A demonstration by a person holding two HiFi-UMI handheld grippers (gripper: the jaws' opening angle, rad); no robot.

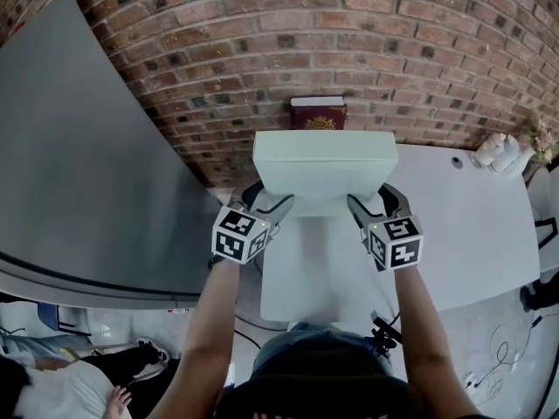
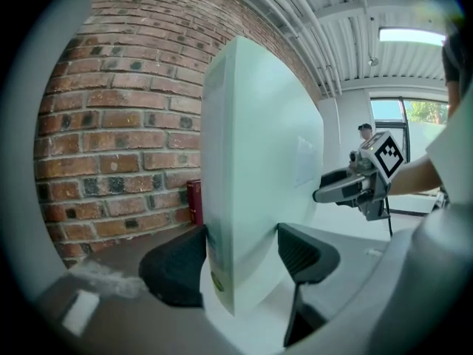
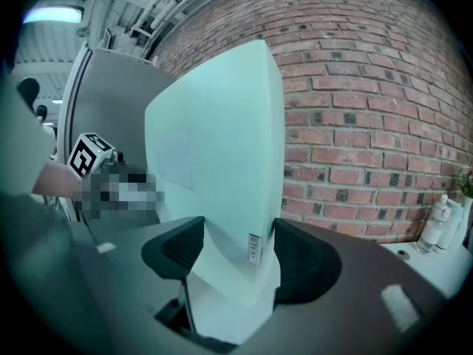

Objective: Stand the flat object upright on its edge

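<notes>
- Object: flat white box (image 1: 323, 168), broad faces vertical and long edge level. It sits over the far half of the white table (image 1: 472, 225), just in front of the brick wall (image 1: 262, 51).
- No view lets us tell whether the lower edge touches the tabletop or hangs just above it.
- Left gripper (image 2: 240, 261): jaws spread wide and closed on the box's left end, low down. One pad is on the face towards the wall, the other on the near face.
- Right gripper (image 3: 236, 254): same arrangement at the right end. The jaws are wide apart only because the box's thickness fills them, and both pads press on its faces, beside a small label (image 3: 253, 248) on the narrow side.
- Handling, our judgement: a rigid carton, with faces staying flat and corners square under the pads. It is probably light to moderate in weight, since two low pinch grips carry it without visible sag.
- The surface looks smooth and matt to slightly glossy, so we expect it could slide in the pads if the squeeze eases (ribbed pads should help).
- Where to hold: the two short ends near the bottom, as now. This keeps the box from swinging and puts the base under control.
- Risk: the edge it stands on is narrow against its height, so it may topple towards or away from us on release.
- A dark red book (image 1: 318, 113) stands against the wall just behind the box, and bottles (image 1: 500, 151) stand far right, well apart.
</notes>
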